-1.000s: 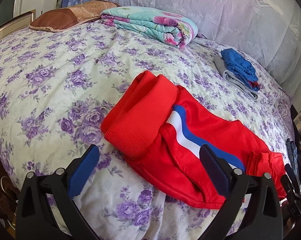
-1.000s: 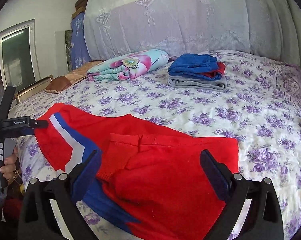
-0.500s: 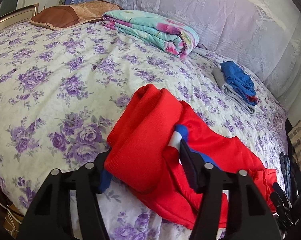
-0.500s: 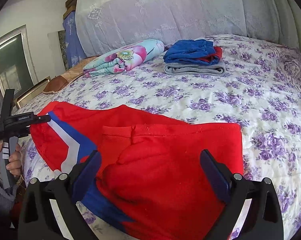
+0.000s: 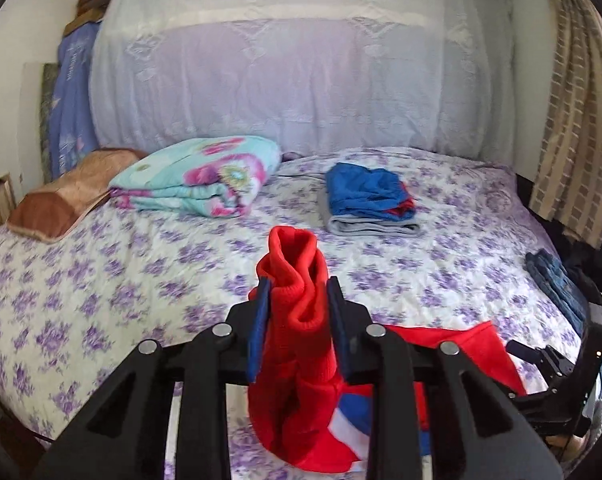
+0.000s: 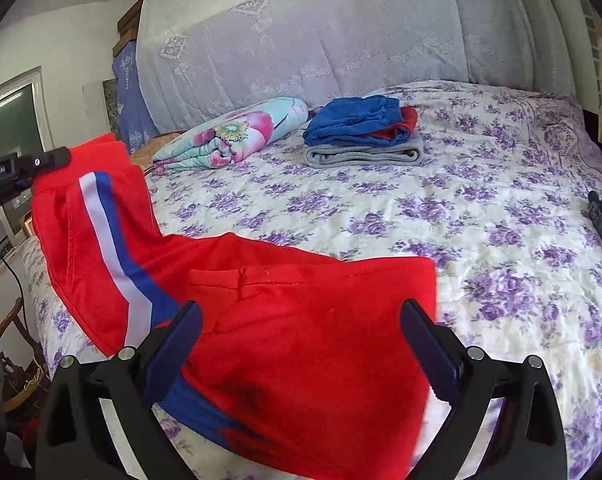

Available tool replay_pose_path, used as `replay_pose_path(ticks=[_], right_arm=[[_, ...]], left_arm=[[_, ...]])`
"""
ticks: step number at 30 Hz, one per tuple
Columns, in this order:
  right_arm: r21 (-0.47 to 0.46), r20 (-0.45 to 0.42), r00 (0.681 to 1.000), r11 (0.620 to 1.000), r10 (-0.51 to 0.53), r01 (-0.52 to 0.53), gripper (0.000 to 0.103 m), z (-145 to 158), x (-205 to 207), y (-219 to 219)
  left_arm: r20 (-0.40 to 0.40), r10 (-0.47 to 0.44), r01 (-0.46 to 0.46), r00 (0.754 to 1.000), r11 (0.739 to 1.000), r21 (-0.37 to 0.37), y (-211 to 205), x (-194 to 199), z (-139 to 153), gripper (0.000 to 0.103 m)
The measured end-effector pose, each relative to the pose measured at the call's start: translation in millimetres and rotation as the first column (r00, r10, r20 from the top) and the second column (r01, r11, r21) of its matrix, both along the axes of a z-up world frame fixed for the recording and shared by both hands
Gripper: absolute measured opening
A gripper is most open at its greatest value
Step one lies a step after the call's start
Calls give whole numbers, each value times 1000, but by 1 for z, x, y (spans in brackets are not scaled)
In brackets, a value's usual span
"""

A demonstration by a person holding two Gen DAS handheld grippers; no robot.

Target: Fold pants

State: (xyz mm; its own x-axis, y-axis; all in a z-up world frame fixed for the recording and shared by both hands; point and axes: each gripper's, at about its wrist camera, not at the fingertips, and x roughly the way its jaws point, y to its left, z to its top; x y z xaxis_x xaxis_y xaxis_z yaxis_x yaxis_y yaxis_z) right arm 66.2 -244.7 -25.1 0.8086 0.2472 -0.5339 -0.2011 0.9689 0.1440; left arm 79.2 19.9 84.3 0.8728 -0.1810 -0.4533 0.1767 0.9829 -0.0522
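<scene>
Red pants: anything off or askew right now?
Nothing damaged. The red pants lie unevenly: the left gripper, jaws closing on the bunched ribbed waistband, lifts that end off the bed, so the striped side hangs slack. The right gripper stands open over the flat part.

A home bedroom: a bed (image 5: 101,280) with floral sheet, folded quilt (image 5: 205,176), pillow (image 5: 61,204) and curtain (image 5: 569,120)

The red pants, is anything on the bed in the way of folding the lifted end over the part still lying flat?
Nothing visible is. The left hand-held gripper, its jaws closing on the ribbed end, holds the red pants up over bare floral bedspread. The folded clothes stack and floral quilt sit well back, near the headboard.
</scene>
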Motion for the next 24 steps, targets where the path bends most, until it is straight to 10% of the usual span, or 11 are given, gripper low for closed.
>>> replay_pose_path(ticks=[5, 12, 16, 24], right_arm=[[10, 18, 997, 997, -81, 81, 99, 3, -13, -32], [75, -29, 996, 993, -89, 91, 99, -12, -10, -51], [71, -20, 997, 994, -77, 78, 99, -12, -11, -49], [70, -32, 996, 994, -80, 82, 99, -16, -10, -48]], left_arm=[[-29, -147, 149, 989, 981, 127, -74, 8, -15, 29], [-121, -32, 49, 992, 989, 139, -54, 18, -56, 29], [-62, -41, 50, 997, 984, 168, -50, -13, -62, 70], [19, -203, 153, 979, 795, 586, -106, -64, -98, 84]])
